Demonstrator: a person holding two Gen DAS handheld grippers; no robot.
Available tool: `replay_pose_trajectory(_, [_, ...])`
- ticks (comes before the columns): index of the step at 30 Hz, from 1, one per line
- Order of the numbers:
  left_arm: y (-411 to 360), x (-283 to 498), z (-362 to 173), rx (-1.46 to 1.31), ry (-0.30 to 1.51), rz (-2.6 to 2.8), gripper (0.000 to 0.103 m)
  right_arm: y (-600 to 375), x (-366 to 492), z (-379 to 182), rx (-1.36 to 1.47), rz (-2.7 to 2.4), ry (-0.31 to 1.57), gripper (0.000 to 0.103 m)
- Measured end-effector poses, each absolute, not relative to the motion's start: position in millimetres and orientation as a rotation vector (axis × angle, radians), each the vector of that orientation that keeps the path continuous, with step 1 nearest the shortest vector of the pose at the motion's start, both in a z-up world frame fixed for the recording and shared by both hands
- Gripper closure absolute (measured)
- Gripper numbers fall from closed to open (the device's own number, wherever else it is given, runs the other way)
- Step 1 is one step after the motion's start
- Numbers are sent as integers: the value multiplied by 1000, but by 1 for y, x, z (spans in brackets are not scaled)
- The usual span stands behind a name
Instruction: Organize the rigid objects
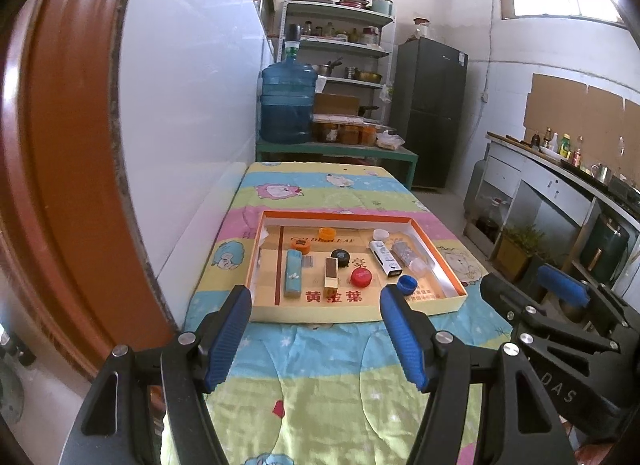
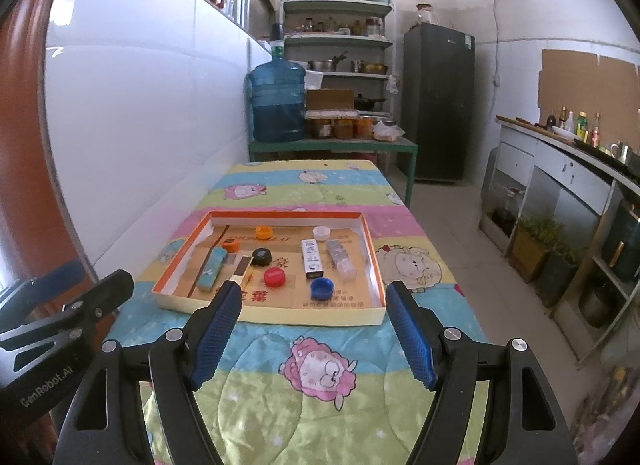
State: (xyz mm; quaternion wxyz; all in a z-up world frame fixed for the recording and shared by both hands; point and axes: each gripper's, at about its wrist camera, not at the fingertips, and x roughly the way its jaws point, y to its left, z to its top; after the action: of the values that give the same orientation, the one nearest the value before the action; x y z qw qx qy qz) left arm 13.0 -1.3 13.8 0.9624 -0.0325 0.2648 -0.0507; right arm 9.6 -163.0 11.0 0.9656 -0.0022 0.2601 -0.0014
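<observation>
A shallow cardboard box lid with an orange rim [image 1: 256,253] [image 2: 176,261] lies on the quilt-covered table. Inside it sit a teal rectangular block [image 1: 293,273] [image 2: 212,268], a slim brown-and-cream box [image 1: 331,273] [image 2: 242,267], a red cap [image 1: 361,277] [image 2: 274,277], a blue cap [image 1: 407,285] [image 2: 322,288], a black cap [image 1: 340,256] [image 2: 262,256], two orange caps [image 1: 326,233] [image 2: 264,231], a white cap [image 1: 381,233] [image 2: 322,231], a white tube [image 1: 385,259] [image 2: 312,259] and a clear vial [image 1: 410,257] [image 2: 341,259]. My left gripper [image 1: 316,305] and right gripper [image 2: 312,303] hover open and empty before the lid's near edge.
The cartoon-print quilt [image 1: 320,377] [image 2: 320,377] covers the table, which runs along a white wall on the left. A brown door frame [image 1: 52,145] stands close on the left. A water jug [image 1: 286,105] sits on a green bench beyond. Open floor lies on the right.
</observation>
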Motion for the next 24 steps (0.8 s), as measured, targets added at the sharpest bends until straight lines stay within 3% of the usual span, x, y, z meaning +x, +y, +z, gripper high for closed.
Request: replay_pose_trajectory(24, [-3, -15, 19, -45, 520, 12, 39, -156, -21, 20, -14, -4, 510, 27])
